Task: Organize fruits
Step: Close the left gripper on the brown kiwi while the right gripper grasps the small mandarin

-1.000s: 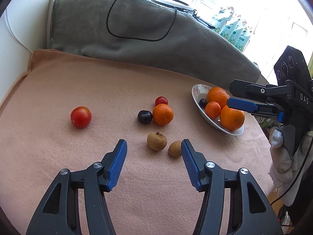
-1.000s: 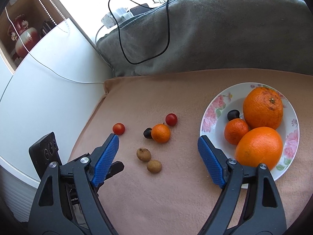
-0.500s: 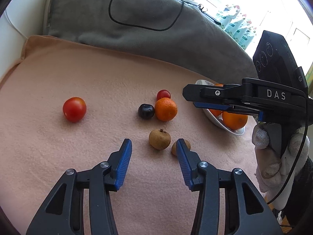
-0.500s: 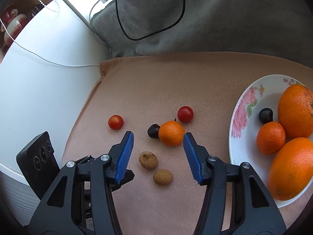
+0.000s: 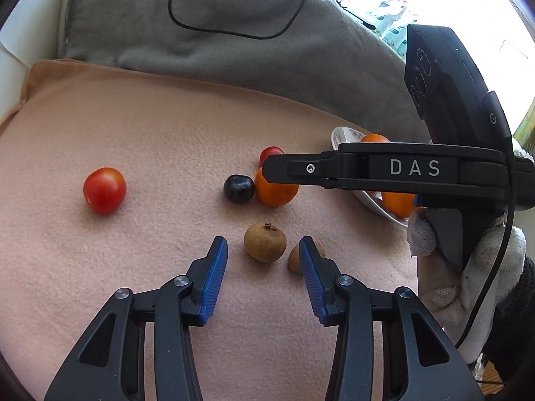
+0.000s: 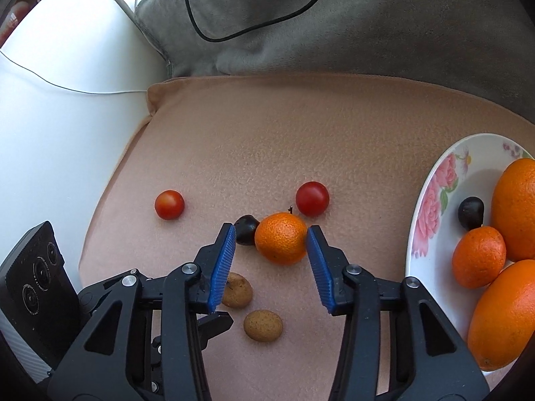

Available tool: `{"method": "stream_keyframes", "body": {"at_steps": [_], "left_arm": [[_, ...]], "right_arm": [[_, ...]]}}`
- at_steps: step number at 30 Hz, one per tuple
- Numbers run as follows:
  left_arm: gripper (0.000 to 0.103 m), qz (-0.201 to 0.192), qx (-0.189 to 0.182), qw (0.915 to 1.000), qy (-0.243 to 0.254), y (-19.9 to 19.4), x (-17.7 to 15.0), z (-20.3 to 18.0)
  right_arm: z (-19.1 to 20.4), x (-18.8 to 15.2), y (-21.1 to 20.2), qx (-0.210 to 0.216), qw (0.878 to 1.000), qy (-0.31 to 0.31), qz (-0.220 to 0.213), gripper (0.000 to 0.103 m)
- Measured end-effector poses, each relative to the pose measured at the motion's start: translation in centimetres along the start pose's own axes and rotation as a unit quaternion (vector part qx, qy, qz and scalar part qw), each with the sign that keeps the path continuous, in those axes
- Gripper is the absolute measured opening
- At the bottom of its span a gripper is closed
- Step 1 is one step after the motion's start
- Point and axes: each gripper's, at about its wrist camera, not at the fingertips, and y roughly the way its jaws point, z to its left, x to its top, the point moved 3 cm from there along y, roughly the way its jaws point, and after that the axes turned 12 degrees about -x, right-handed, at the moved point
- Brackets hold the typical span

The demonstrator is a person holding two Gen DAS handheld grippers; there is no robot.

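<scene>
While both sets of jaws have just been closing, neither presses on fruit yet. Right gripper (image 6: pixel 271 247) brackets the small orange (image 6: pixel 281 238): its right pad looks just at the peel, its left pad is apart from it, so the orange is between the jaws but not clamped. A dark plum (image 6: pixel 245 232) sits touching the orange's left side, behind the left pad's tip. Left gripper (image 5: pixel 264 250) is partly open, its jaws to either side of one brown longan (image 5: pixel 264 242), with gaps on both sides; a second longan (image 5: pixel 296 257) lies just beside its right pad, partly hidden. All sit on the peach blanket (image 6: pixel 301 140). One cherry tomato (image 6: pixel 312 198) lies just behind the orange, another cherry tomato (image 6: pixel 169 204) well to the left. Floral plate (image 6: pixel 434 200) at right holds two big oranges, a small orange and a dark plum. Gloved hand (image 5: pixel 468 267) carries the right gripper.
</scene>
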Motion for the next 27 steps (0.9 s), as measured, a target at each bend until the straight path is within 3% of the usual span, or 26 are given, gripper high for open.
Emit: {"method": "stream_keyframes", "body": {"at_steps": [7,15,27], "left_arm": [[0.039,0.01,0.001,0.9999,0.0,0.9,0.1,0.3],[0.027,0.014,0.003,0.9999,0.0,1.8,0.4,0.2],[0.027,0.003,0.003,1.0,-0.007,0.9,0.3,0.5]], "right_arm": [[-0.1,0.0,0.7,-0.016,1.0,-0.009,0.005,0.045],[0.4,-0.1,1.7,-0.028,0.999,-0.023,0.006,0.04],[-0.7,-0.5,-0.2,-0.017,1.0,-0.007,-0.009,0.039]]}}
